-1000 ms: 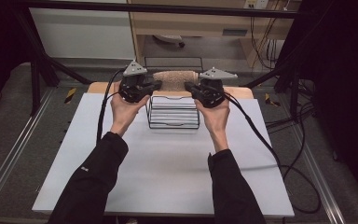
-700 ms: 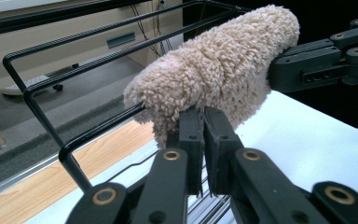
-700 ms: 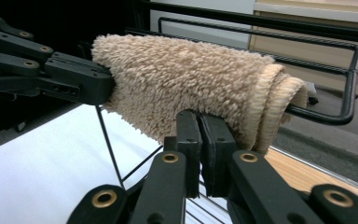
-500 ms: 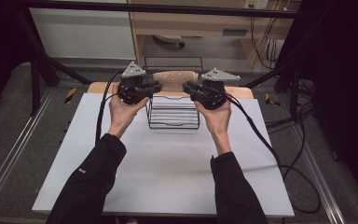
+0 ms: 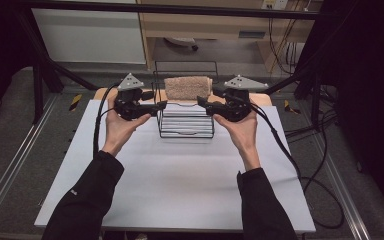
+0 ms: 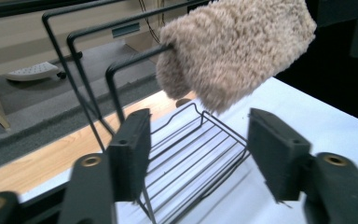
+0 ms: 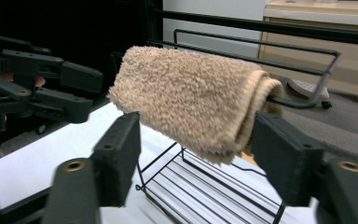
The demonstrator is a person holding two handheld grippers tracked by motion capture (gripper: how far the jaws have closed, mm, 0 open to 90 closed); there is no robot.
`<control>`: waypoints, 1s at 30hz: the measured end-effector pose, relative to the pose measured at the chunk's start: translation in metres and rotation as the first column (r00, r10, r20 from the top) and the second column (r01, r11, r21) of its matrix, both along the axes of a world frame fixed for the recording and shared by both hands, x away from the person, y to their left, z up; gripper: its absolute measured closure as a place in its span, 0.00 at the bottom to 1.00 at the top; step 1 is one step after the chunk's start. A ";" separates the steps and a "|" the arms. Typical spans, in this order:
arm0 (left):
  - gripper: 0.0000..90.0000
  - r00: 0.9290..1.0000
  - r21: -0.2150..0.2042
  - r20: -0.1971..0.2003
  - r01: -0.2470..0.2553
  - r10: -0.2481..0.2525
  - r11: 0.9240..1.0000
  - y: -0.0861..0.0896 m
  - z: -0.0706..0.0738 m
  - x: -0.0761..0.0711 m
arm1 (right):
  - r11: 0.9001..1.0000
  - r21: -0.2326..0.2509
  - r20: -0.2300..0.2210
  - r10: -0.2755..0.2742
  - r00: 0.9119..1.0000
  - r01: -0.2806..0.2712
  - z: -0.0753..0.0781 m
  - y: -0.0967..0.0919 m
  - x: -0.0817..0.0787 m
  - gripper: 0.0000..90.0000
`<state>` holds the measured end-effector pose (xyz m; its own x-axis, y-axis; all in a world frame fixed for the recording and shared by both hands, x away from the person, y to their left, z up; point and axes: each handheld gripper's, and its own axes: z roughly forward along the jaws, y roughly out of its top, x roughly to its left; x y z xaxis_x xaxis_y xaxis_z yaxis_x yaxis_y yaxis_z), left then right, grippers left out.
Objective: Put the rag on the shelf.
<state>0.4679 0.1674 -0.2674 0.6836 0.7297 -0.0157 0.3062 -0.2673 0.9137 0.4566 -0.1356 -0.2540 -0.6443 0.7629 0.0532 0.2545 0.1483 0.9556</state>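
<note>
Here the left gripper [image 5: 161, 105] stood with its jaws apart and nothing pressed between them; they had just been opening, having been closed at the towel's end a second before. In the left gripper view its two black pads [image 6: 131, 154] framed a gap through which the wire shelf showed, with the beige towel [image 6: 235, 49] hanging above and beyond them, untouched. The right gripper [image 5: 200, 102] was likewise parted, its jaws also just opened, and in the right gripper view the pads [image 7: 121, 156] sat at either side below the towel's lower edge without clamping it. Compared with the earlier frame, both hands had drawn outward from the rack, so that each gripper sat just beside an end of the towel rather than over it, and the towel's whole width showed between them. The towel [image 5: 187, 87] lay folded and draped over an upper bar of the black wire rack [image 5: 185, 127], hanging free at both ends. The rack stood at the far middle of the white table [image 5: 175, 185], close to a wooden strip [image 5: 100, 93] along the far edge. The person's dark sleeves [image 5: 87, 200] came in from the near side, and cables [image 5: 285, 150] trailed from the right gripper off the table's right edge.
</note>
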 end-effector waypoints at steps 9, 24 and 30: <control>0.24 1.000 0.009 -0.008 0.009 -0.009 1.000 0.018 -0.019 -0.019 | 1.000 -0.014 -0.032 0.003 0.999 -0.004 -0.008 -0.017 -0.011 0.17; 0.15 0.998 0.103 -0.053 -0.012 0.017 0.995 0.044 -0.067 -0.064 | 0.999 -0.027 -0.133 0.023 0.991 -0.026 -0.050 -0.040 -0.035 0.02; 0.15 0.996 0.115 -0.088 -0.013 0.023 0.993 0.059 -0.091 -0.079 | 0.998 -0.042 -0.162 0.043 0.986 -0.051 -0.075 -0.046 -0.046 0.01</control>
